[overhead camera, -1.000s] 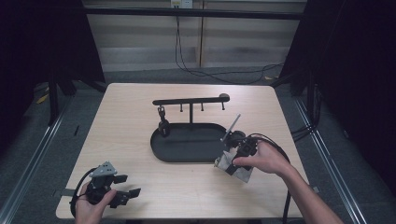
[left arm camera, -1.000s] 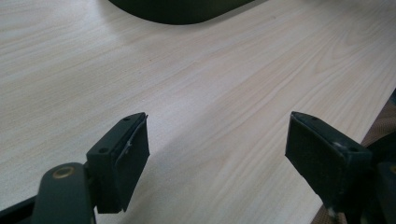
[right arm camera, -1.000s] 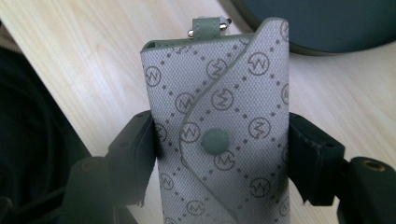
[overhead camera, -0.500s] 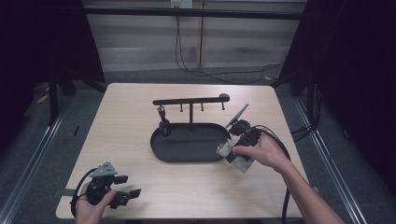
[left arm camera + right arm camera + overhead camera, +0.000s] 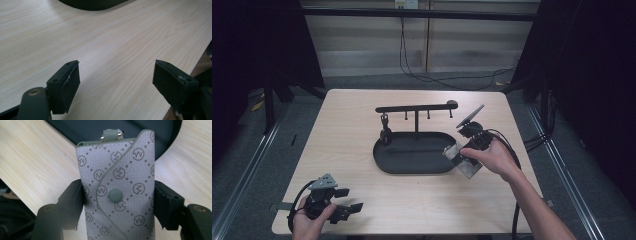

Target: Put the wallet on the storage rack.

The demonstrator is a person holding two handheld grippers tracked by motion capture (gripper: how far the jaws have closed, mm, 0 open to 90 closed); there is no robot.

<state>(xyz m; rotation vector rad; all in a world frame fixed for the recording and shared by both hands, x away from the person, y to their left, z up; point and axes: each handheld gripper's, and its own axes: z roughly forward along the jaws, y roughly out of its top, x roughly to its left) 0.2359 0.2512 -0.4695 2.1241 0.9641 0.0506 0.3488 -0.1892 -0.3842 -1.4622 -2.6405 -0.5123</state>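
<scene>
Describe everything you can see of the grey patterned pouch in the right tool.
The pouch is a flat, narrow case of light grey woven-looking fabric printed with circled letter marks and dotted diamonds. A curved flap with green-grey piping closes across its front on a round snap of the same colour. A short strap tab with small metal fittings sticks out of its far end. The right tool grips it by both long sides, its far end toward the black tray. In the high view it hangs at the tray's right end.

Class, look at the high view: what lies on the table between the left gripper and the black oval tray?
Nothing: between the left gripper and the black oval tray the high view shows bare light wooden table. The left gripper view shows the same bare wood.
</scene>
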